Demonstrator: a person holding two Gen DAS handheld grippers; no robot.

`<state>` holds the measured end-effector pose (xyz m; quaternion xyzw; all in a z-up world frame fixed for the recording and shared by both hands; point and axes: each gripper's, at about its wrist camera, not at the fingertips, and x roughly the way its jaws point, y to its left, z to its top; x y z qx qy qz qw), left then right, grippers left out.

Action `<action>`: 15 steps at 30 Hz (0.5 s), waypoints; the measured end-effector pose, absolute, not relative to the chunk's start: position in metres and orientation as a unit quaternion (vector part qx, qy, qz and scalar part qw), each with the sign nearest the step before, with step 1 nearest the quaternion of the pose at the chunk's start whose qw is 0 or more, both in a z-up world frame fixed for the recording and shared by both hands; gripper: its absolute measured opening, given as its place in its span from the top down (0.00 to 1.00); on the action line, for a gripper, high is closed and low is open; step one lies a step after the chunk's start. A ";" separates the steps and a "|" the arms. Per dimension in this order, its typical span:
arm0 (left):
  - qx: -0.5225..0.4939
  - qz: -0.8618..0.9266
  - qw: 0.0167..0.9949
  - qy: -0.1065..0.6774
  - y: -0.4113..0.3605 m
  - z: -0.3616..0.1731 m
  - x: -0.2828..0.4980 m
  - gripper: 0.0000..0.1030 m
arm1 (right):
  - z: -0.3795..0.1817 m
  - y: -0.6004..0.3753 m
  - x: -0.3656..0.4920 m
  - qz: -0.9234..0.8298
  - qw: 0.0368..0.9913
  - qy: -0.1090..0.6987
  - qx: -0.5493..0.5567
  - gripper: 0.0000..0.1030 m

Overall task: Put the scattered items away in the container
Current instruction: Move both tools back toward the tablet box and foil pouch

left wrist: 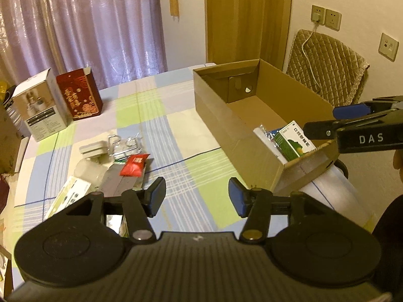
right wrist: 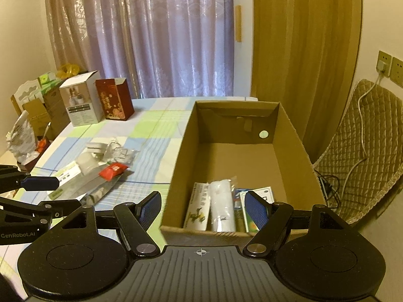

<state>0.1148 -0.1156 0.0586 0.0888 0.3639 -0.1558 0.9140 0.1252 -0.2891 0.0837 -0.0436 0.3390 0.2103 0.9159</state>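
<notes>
The left gripper [left wrist: 196, 196] hangs over the checked table [left wrist: 176, 130] with its fingers spread and nothing between them. Ahead of its left finger lies the loose pile: a red sachet [left wrist: 133, 164], a clear plastic bag [left wrist: 121, 146] and a white-green carton [left wrist: 68, 196]. The cardboard box [left wrist: 221, 115] stands ahead of its right finger.

The right gripper [right wrist: 202, 210] hovers at the box's near wall, fingers likewise spread and empty. Only its view looks down into the box, showing a white roll [right wrist: 221, 203] in wrap lying between a white carton with a green plant print [right wrist: 197, 209] and a green-white medicine box [right wrist: 262, 193]; the left view shows only their tops over the rim. A red gift box [right wrist: 114, 99] and a white product box [right wrist: 80, 100] stand far beyond the left finger.
</notes>
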 end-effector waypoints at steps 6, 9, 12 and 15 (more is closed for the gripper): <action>0.080 -0.145 0.917 0.363 -0.095 0.060 0.097 0.34 | 0.090 -0.276 0.107 0.220 0.916 0.333 -0.048 0.23; 0.074 -0.136 0.919 0.363 -0.082 0.060 0.088 0.30 | 0.093 -0.266 0.098 0.225 0.917 0.324 -0.049 0.00; 0.071 -0.126 0.921 0.362 -0.067 0.059 0.079 0.22 | 0.096 -0.254 0.089 0.237 0.917 0.316 -0.056 0.00; 0.070 -0.113 0.922 0.363 -0.050 0.057 0.070 0.17 | 0.097 -0.240 0.082 0.252 0.912 0.316 -0.062 0.00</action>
